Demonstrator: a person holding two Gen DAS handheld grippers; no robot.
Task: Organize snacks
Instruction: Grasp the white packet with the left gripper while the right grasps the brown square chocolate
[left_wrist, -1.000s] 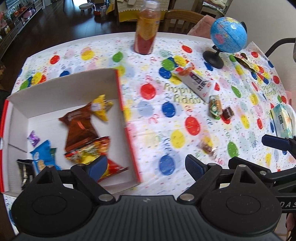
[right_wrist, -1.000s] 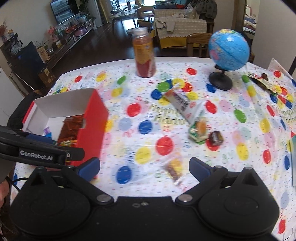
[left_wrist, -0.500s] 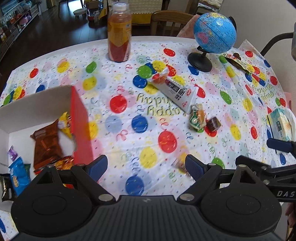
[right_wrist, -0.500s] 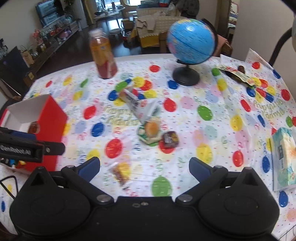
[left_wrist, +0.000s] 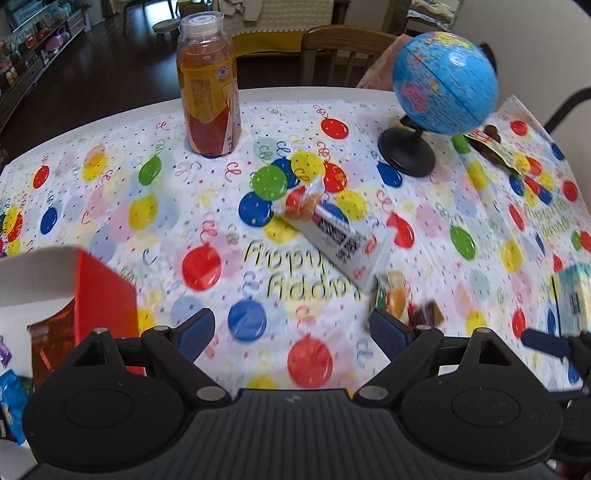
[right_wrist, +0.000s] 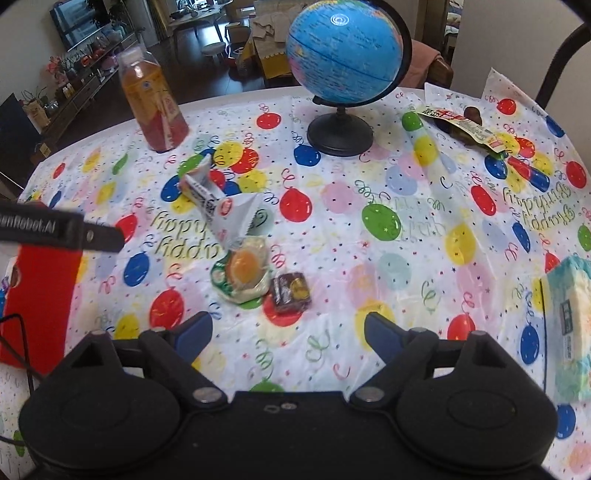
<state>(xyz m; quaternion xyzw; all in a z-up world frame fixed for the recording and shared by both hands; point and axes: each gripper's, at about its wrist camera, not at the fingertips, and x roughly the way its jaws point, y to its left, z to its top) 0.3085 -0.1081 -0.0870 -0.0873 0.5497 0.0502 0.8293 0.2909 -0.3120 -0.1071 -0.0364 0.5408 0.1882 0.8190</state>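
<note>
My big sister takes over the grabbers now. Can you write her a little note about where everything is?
Left gripper: open, empty, over the tablecloth beside the red box.
Right gripper: open, empty, its jaws have just closed a little with nothing between them.
Done: some snacks already lie in the box, such as a brown packet.
Left: the white wrapper, the round yellow sweet and the small brown sweet in mid-table, plus a packet beyond the globe. The sweets lie nearest the right gripper.

3 loose snacks beside the box

White wrapper (right_wrist: 216, 201), round yellow pack (right_wrist: 243, 271), brown square (right_wrist: 291, 291) lie flat; red box (left_wrist: 105, 291) holds more.
</note>
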